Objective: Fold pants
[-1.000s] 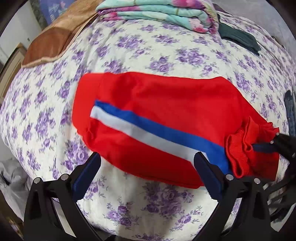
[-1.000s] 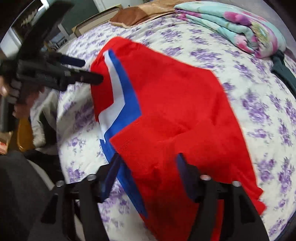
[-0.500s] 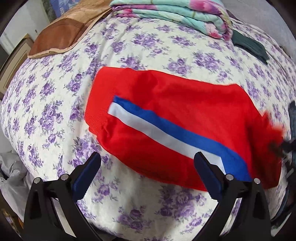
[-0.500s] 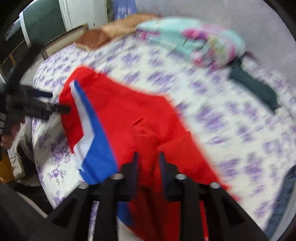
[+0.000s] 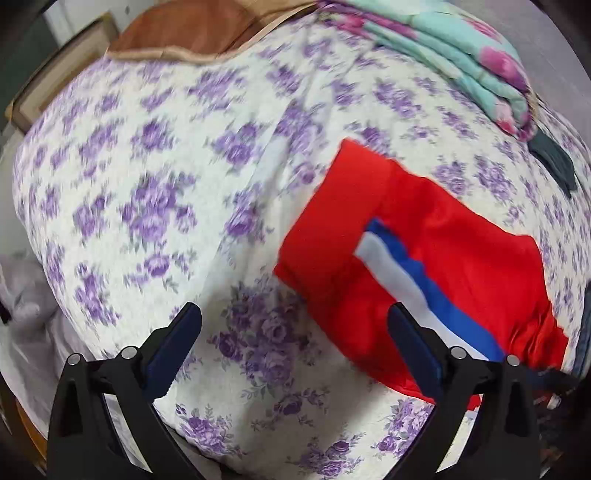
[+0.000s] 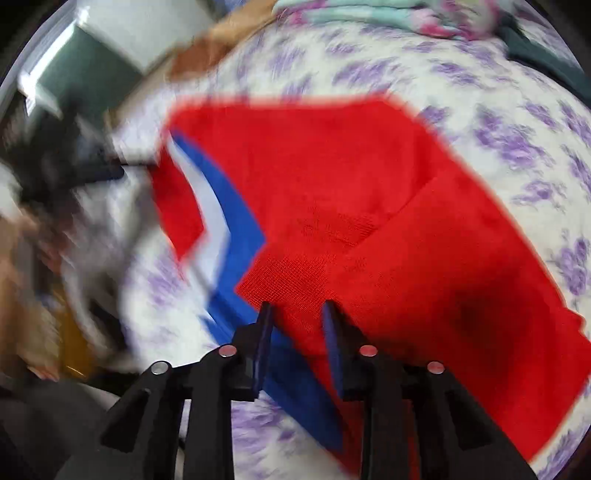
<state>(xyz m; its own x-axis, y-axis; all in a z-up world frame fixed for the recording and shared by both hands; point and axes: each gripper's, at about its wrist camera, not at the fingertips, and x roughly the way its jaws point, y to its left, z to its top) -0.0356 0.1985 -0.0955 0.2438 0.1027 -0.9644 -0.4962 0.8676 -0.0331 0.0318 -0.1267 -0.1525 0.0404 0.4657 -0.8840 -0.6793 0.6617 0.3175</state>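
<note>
The red pants (image 5: 436, 258) with a white and blue side stripe lie folded on the purple-flowered bedspread (image 5: 155, 192), at the right in the left wrist view. My left gripper (image 5: 295, 325) is open and empty, over bare bedspread just left of the pants. In the blurred right wrist view the pants (image 6: 351, 206) fill the middle, with a folded-over flap near the fingers. My right gripper (image 6: 297, 314) has its jaws a narrow gap apart above the red cloth; nothing is pinched between them. The left gripper shows as a dark blur (image 6: 74, 166) at the far left.
A folded teal and pink floral blanket (image 5: 461, 55) lies at the far right of the bed, with a dark green garment (image 5: 554, 162) beside it. A brown pillow (image 5: 192, 33) is at the head. The bed edge drops off at the lower left.
The left gripper swung left, so the pants shifted to the right of its view. The right gripper, shut on the red cloth half a second ago, now shows a gap and sits over the folded pants.
</note>
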